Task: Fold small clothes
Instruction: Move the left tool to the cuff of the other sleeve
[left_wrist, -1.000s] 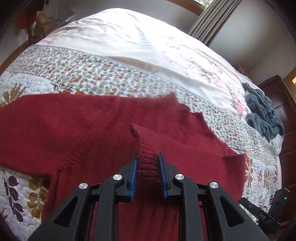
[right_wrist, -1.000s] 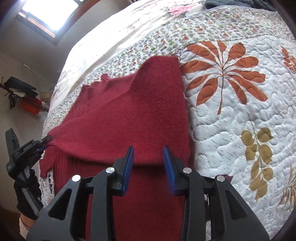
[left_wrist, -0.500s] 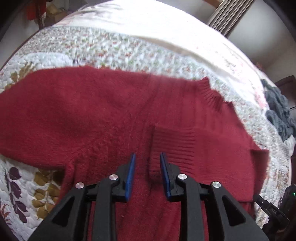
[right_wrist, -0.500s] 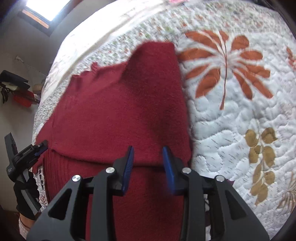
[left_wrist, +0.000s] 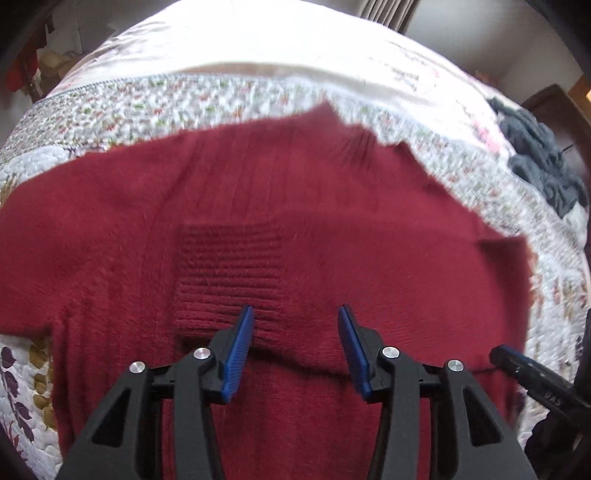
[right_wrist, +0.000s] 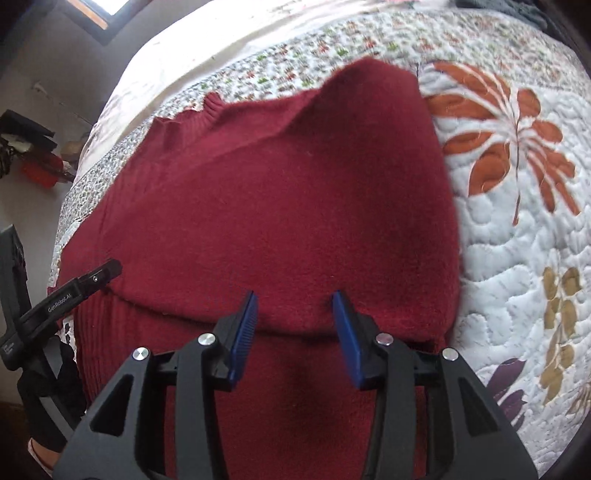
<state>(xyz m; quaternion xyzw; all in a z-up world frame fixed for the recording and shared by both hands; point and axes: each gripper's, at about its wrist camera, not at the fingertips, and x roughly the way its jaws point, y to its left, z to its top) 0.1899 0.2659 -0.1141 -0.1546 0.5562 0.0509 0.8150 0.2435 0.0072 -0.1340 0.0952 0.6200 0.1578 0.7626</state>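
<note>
Left wrist view, fuzzy red knit sweater (left_wrist: 332, 206) flat on quilted floral bedspread (left_wrist: 229, 99), ribbed cuff (left_wrist: 229, 273) folded onto its body, left gripper (left_wrist: 295, 343) spread and empty, right gripper (right_wrist: 293, 325) likewise parted above the soft sleeve fold.

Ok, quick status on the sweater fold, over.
Left gripper open, ribbed cuff lying flat on red sweater. Right gripper open over folded sleeve. Nothing in the way.

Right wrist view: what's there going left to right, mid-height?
Left gripper at the left edge → red sweater with both sleeves folded across it → white quilt with orange and tan leaf prints.
</note>
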